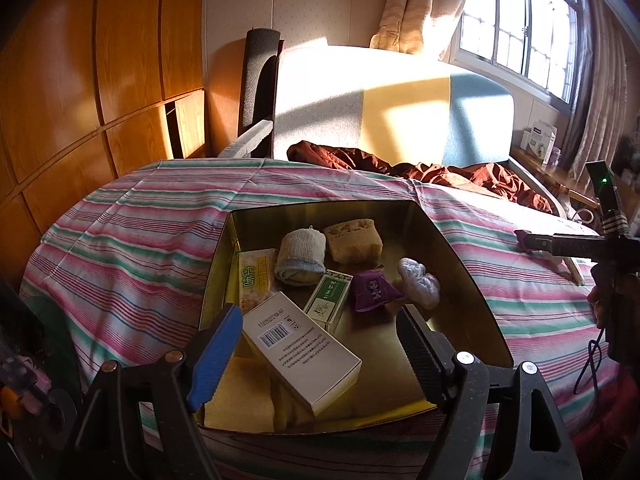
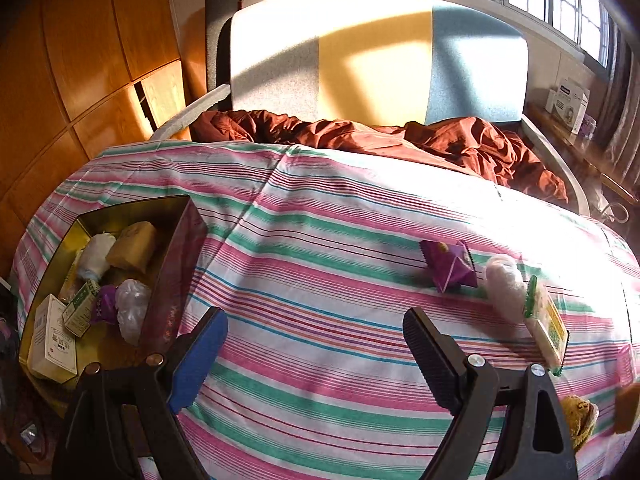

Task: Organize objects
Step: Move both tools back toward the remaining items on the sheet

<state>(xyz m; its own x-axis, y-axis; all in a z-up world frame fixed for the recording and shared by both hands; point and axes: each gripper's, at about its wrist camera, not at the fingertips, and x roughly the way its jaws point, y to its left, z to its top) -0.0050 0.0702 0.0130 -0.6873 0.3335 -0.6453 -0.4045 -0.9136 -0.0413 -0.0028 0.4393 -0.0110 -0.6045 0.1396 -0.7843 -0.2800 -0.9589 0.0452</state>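
Two grippers wide open and empty, left gripper (image 1: 320, 344) over gold tin (image 1: 452, 248) holding white box (image 1: 300, 354), right gripper (image 2: 316, 352) above striped bed (image 2: 320, 240), purple packet (image 2: 450, 266) at two o'clock.

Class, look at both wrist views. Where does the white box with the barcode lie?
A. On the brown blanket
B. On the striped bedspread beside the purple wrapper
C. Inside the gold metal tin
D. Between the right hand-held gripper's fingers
C: the white box with the barcode rests inside the gold metal tin, among the other small items.
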